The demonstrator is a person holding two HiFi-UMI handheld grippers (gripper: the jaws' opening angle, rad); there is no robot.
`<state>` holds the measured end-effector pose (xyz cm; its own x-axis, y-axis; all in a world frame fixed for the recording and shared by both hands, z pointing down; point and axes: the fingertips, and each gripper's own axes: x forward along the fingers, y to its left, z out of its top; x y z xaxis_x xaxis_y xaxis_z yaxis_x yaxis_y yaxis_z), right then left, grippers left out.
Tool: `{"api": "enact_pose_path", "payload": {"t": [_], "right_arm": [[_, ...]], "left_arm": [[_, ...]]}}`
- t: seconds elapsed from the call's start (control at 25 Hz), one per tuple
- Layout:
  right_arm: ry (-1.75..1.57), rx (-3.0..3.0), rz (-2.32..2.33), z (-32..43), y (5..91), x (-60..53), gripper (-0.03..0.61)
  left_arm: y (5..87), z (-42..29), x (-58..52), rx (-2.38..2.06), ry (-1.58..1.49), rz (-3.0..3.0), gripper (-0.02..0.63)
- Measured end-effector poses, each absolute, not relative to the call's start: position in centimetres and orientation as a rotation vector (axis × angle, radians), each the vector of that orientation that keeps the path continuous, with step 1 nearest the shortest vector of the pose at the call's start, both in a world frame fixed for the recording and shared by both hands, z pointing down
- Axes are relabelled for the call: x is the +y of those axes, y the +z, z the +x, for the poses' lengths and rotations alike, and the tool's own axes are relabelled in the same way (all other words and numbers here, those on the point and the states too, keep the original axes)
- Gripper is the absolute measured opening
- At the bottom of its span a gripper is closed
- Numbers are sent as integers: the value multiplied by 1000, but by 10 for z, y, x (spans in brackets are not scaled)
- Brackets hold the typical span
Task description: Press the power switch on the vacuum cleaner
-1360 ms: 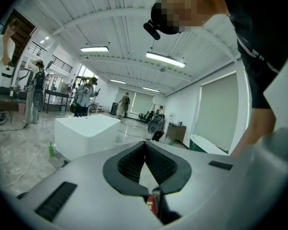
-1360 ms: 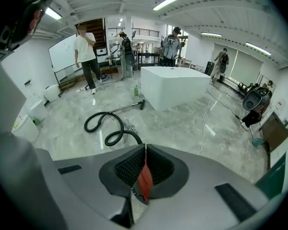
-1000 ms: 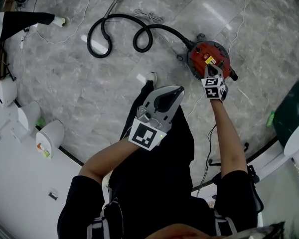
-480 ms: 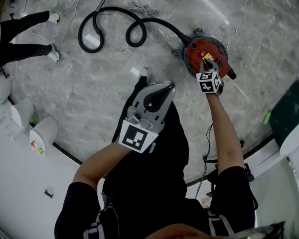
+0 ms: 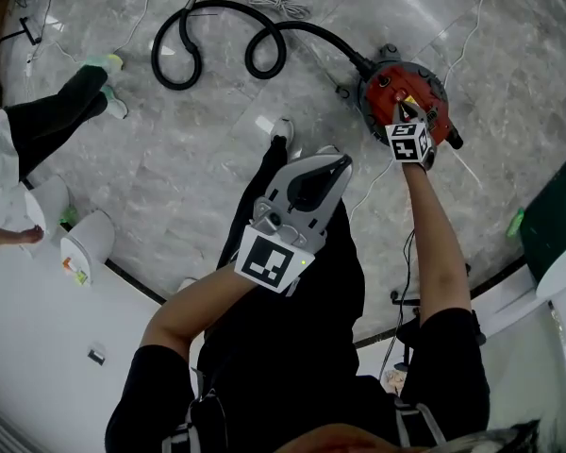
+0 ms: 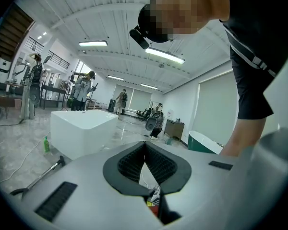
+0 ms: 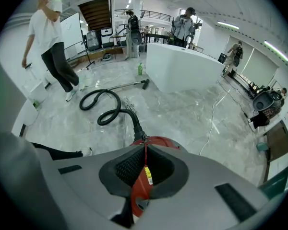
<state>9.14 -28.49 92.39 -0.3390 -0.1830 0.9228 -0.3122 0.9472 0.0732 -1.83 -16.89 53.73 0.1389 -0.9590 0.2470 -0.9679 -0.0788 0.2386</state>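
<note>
Over the last 1 s the right gripper (image 5: pixel 402 111) has crept a little further in over the vacuum cleaner (image 5: pixel 406 91), and a bystander (image 5: pixel 61 111) at the left of the head view has stepped nearer. In the right gripper view the right gripper (image 7: pixel 145 147) has its 2 jaws closed tip to tip, with nothing clamped between them. The red top of the vacuum cleaner (image 7: pixel 158 141) lies close under them and fills the hollow behind the tips, where a yellow label (image 7: pixel 148 175) shows. Whether the tips touch the casing I cannot tell, and the power switch itself cannot be picked out.

The left gripper (image 5: pixel 338 161) hangs well apart from the machine, over the wearer's black trousers. In its own view the left gripper (image 6: pixel 145 145) is closed too (tips meeting, empty) and looks out across the room.

The vacuum cleaner stands on the grey marble floor (image 5: pixel 189 159) ahead of the wearer's right arm. Its black hose (image 5: pixel 264 55) leaves the canister at the upper left and curls away in 2 loops. The right gripper view shows the hose (image 7: pixel 105 111) running off toward the bystander in a white shirt (image 7: pixel 48 32).
</note>
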Motion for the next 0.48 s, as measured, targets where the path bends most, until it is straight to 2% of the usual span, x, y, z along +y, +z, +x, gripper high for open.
{"api": "enact_pose_path", "payload": {"t": [0.48], "right_arm": [[244, -1864, 408, 102, 977, -286, 18]], "left_arm": [[566, -23, -166, -1855, 22, 2068, 19]]}}
